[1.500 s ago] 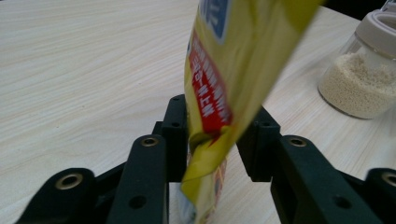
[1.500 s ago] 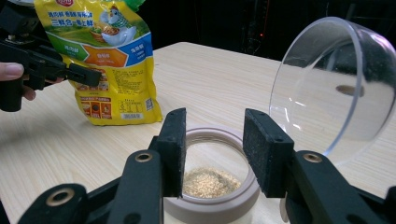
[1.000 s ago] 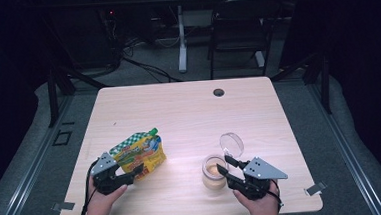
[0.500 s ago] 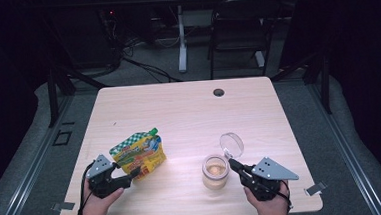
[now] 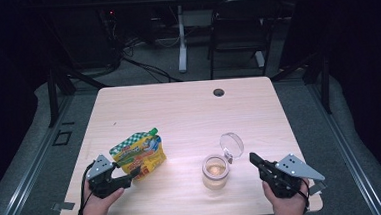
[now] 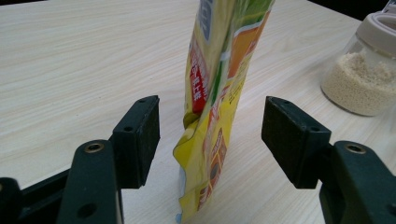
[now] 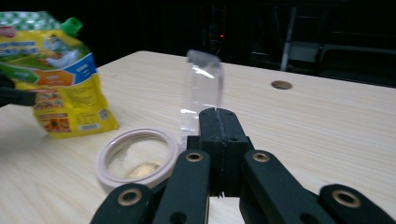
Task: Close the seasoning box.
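Two hand-held grippers work at a pale wooden table [image 5: 188, 107] seen from above. The left hand-held gripper [image 5: 132, 172], at the lower left of the high view, has its jaws spread wide on either side of a yellow and green spouted pouch [image 5: 138, 153]; in the left gripper view the pouch [image 6: 219, 102] stands upright between the two pads, touching neither. The right hand-held gripper [image 5: 253, 158], at the lower right of the high view, has its jaws pressed together with nothing between them, as the right gripper view [image 7: 220, 122] confirms. Just left of it in the high view stands a glass jar [image 5: 216, 171] holding a pale grainy content, its clear hinged lid [image 5: 231, 145] swung up and open behind the rim. A round cable hole [image 5: 219, 92] sits near the table's far edge, at the upper centre of the high view. Beyond the table, a dark chair [image 5: 236, 29] stands on the grey floor.
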{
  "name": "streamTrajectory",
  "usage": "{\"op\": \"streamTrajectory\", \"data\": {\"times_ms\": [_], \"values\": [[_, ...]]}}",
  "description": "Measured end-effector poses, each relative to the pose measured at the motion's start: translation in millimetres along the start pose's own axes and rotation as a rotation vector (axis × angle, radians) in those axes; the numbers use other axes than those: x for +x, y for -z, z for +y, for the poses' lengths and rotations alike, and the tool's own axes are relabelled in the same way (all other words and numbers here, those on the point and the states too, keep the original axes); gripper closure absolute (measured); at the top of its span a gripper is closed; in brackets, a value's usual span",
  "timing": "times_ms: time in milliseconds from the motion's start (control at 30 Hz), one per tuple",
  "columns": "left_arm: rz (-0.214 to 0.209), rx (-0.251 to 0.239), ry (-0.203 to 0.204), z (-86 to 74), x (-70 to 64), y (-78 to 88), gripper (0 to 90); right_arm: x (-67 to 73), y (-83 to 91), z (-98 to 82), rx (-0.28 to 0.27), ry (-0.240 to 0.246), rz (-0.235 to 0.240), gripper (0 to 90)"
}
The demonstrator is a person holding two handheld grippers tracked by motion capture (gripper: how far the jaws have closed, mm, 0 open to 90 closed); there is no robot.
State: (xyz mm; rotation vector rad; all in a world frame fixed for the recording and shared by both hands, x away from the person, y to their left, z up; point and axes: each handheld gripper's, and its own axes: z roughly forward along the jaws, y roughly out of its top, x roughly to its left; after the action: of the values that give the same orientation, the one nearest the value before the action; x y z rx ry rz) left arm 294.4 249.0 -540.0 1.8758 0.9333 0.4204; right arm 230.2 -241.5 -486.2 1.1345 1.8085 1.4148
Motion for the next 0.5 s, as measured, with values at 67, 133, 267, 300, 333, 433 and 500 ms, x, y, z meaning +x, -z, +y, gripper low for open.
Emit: {"op": "streamTrajectory", "data": {"times_ms": [67,133,267,300,333,433,500], "values": [[0.003,-0.007,0.002,-1.0,0.5,-0.5,37.8,-4.8,-0.7,-1.4,0.003,-0.02,-0.021,90.0],[0.005,-0.007,0.007,-2.0,0.8,0.2,37.8,-10.0,-2.0,-2.5,0.014,-0.031,-0.038,90.0],[0.014,-0.004,0.005,-3.7,1.4,3.9,37.8,-17.1,-8.1,-4.7,0.035,-0.05,-0.068,90.0],[0.013,-0.008,0.009,-4.4,1.5,4.3,37.8,-18.3,-9.6,-5.1,0.04,-0.05,-0.073,90.0],[0.016,-0.002,0.011,-4.7,1.5,5.4,37.8,-18.9,-11.4,-5.5,0.04,-0.057,-0.068,90.0],[0.017,-0.001,0.013,-6.9,1.6,5.8,37.8,-20.0,-16.7,-5.8,0.05,-0.049,-0.07,90.0],[0.02,0.013,0.007,-7.5,1.5,7.0,37.8,-20.0,-21.7,-6.5,0.052,-0.048,-0.07,90.0]]}}
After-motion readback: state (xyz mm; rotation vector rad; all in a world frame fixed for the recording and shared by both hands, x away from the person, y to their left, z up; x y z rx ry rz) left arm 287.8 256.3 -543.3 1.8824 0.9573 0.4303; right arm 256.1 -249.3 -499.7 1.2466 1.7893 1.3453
